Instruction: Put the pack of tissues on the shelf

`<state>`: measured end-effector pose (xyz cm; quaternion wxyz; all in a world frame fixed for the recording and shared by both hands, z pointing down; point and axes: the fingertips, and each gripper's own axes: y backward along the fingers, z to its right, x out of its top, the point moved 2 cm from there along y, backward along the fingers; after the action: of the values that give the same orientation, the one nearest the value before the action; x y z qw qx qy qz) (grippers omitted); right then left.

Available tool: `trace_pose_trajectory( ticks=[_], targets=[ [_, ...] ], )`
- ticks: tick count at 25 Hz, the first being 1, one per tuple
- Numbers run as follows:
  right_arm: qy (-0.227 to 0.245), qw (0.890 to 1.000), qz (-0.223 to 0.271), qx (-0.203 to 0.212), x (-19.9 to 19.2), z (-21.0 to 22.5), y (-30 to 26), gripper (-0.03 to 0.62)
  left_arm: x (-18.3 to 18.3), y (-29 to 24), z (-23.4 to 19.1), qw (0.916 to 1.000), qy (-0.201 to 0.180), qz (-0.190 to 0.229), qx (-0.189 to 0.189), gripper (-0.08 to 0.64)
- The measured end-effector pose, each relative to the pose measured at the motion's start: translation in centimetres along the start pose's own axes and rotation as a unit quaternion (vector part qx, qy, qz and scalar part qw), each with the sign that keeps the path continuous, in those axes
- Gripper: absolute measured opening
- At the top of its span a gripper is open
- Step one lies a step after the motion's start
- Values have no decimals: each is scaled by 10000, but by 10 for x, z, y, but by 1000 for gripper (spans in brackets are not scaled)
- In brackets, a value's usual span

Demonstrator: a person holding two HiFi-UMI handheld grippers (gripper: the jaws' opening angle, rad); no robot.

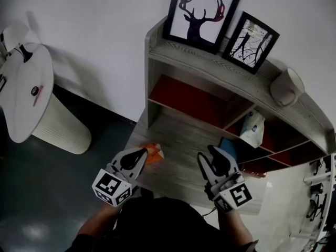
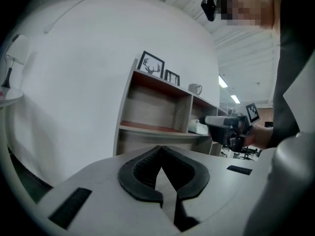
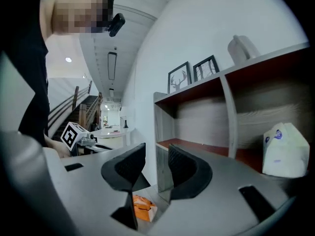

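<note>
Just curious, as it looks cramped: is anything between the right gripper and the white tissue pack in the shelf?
Nothing visible. The tissue pack sits in an open compartment, clear of the right gripper; the orange packet lies lower, aside.

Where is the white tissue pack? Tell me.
Head view, right of centre: the white tissue pack stands inside the shelf, middle compartment, beyond the open right gripper.

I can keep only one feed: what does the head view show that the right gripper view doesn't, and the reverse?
Only the head view: the right gripper seen from above, and the dark floor. Only the right gripper view: its fingers standing apart with nothing between them, and a staircase. Both: the shelf, the deer picture, the white pack of tissues in a compartment, the orange packet, the left gripper.
</note>
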<state>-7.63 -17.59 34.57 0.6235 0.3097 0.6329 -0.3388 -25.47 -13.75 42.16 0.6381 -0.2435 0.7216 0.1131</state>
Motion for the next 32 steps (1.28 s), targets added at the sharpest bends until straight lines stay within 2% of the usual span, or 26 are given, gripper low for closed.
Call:
trace_pose_trajectory(
  ticks=[3,10,17,22,32],
  targets=[
    [66,9997,-192,112,-16,-14,-16,133,-3,5,-7,10000,5,10,-71,14],
    [-55,9989,-306,358,-41,-33,-51,91,-20,7,-27,9999,50,-92,-38,15],
    [-127,9934,-584,980,-88,-49,-81,92,-44,2,-40,9997,180,-190,-31,15],
    [-157,9875,-876,1303,-130,-55,-102,126,-67,-8,-50,9993,295,-229,11,17],
    [-360,9751,-1562,1534,-218,-47,-124,194,-114,-15,-74,9974,458,-525,203,18]
  ],
)
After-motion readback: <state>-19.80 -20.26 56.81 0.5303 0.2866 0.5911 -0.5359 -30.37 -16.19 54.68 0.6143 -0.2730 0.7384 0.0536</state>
